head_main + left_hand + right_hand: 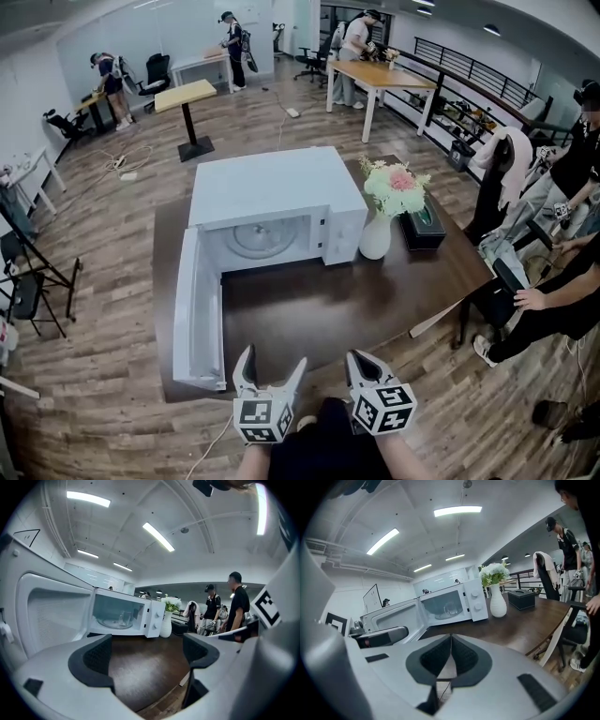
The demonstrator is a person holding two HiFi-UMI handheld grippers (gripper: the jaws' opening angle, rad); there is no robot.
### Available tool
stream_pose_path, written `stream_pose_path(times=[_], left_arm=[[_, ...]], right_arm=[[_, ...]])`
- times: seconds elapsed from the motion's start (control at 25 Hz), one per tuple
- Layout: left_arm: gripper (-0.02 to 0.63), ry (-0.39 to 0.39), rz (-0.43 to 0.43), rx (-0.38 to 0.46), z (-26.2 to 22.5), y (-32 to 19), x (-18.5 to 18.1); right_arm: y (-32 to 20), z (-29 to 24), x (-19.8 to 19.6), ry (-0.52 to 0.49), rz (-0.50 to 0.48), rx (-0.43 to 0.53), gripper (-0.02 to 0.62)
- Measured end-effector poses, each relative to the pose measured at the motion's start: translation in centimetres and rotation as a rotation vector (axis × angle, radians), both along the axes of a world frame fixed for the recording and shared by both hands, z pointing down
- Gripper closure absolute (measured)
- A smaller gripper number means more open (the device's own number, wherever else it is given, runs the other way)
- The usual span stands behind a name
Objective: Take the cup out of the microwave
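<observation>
A white microwave point(272, 202) stands on the dark wooden table point(356, 305); its door point(197, 319) is swung wide open to the left. A clear glass cup point(123, 618) stands on the turntable inside and also shows in the right gripper view, cup point(449, 609). From the head view I can hardly make it out. Both grippers hover over the table's near edge, well short of the microwave. My left gripper point(270, 370) is open with nothing between its jaws, left gripper point(147, 656). My right gripper point(364, 364) is shut and empty, right gripper point(450, 641).
A white vase of flowers point(377, 234) stands just right of the microwave, with a black tissue box point(422, 225) beyond it. A seated person point(553, 309) and a chair with a jacket point(497, 178) are at the table's right side. Other people work at far desks.
</observation>
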State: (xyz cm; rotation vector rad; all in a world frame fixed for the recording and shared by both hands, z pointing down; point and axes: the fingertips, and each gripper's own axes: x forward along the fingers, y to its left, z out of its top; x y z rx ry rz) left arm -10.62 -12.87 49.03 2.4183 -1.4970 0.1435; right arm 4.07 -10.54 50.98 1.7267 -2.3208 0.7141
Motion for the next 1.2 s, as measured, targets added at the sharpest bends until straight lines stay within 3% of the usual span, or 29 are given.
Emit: stream_pose_path(times=[0.52, 1.2], left_arm=[[0.16, 0.006, -0.032, -0.027, 1.1, -1.6, -0.6], [0.16, 0.006, -0.05, -0.038, 1.2, -11.7, 0.5]], right_arm=[[-1.8, 1.2, -0.4, -0.004, -0.03, -0.029, 0.6], [-11.4, 0.9, 0.9, 0.019, -0.052, -0.043, 0.6]])
